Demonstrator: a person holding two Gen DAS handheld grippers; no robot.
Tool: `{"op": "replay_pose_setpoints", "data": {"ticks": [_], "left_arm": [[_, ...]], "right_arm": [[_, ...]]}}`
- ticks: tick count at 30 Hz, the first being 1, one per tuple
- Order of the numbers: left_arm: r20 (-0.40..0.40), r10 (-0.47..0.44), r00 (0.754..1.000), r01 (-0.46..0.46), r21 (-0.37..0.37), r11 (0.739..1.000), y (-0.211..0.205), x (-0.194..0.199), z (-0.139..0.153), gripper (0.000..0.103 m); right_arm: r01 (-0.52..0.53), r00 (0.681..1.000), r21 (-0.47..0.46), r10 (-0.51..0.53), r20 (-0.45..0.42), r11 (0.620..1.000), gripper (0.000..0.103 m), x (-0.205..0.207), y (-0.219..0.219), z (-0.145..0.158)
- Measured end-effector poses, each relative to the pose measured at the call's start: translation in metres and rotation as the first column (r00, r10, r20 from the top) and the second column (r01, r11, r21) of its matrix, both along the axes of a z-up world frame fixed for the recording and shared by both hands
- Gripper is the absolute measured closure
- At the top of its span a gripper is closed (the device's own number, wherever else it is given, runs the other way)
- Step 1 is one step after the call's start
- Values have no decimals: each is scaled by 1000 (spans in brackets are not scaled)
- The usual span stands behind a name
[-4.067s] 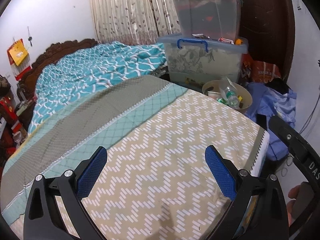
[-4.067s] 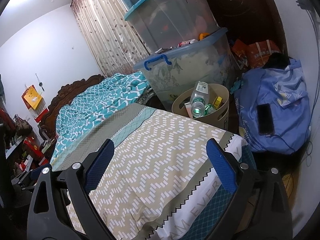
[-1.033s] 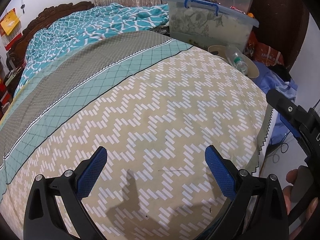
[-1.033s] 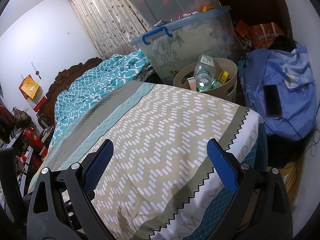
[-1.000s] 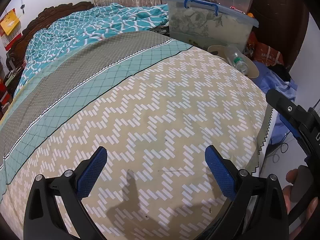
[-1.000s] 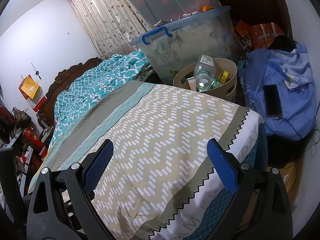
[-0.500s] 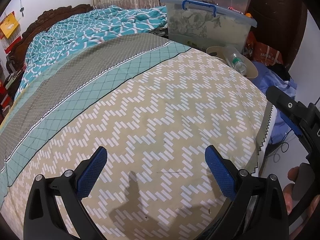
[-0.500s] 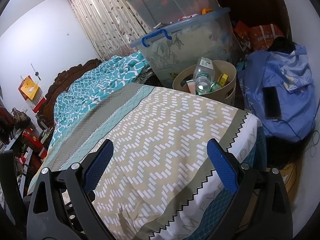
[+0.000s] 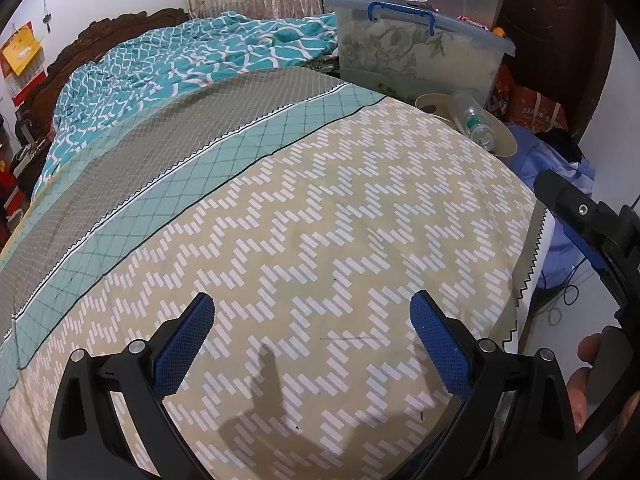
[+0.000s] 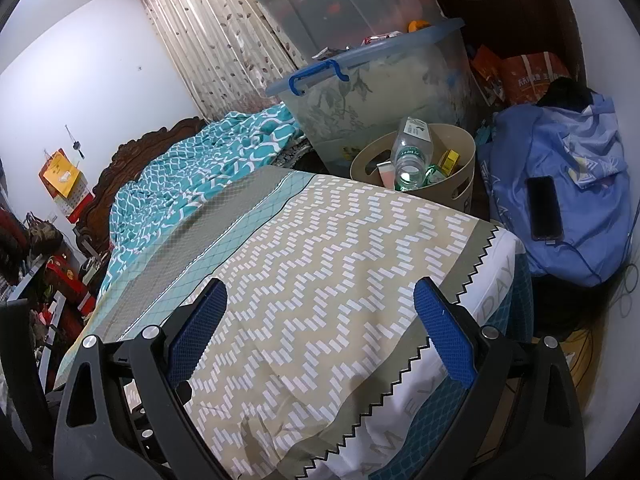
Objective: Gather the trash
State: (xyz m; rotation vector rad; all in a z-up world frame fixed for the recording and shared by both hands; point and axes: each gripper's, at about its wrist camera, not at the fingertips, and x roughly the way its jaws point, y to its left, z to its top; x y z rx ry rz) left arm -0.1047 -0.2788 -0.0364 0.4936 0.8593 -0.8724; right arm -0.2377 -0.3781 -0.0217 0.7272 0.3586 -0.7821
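Note:
A beige trash basket [image 10: 460,152] stands on the floor past the bed's far corner, holding a clear plastic bottle [image 10: 410,150], a yellow box [image 10: 449,159] and other bits. The left wrist view shows the same basket [image 9: 502,132] with the bottle [image 9: 474,122] sticking out. My left gripper [image 9: 312,316] hovers open over the zigzag bedspread [image 9: 340,220] with nothing between its fingers. Over the bed's near corner, my right gripper [image 10: 320,300] is open and empty too. Its black frame [image 9: 588,220] and a hand show at the right edge of the left wrist view.
Stacked clear storage bins [image 10: 384,80] stand behind the basket. A blue bag [image 10: 568,184] with a black phone [image 10: 544,208] on it lies right of the bed. A teal quilt [image 10: 200,168] covers the bed's far end by the headboard. Cluttered shelves [image 10: 60,280] are at the left.
Both grippers stayed open and empty. The left gripper dropped low over the bedspread four seconds ago to one second ago, then tilted up slightly. The right view has shifted only slightly.

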Motion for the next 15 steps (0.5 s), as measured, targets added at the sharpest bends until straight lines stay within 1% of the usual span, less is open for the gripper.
{"op": "replay_pose_setpoints", "data": {"ticks": [15], "left_arm": [[16, 18, 1000, -18, -5, 1000, 3, 0, 2, 9]], "right_arm": [[-1, 1000, -6, 1, 2, 1000, 9, 1, 3, 4]]}}
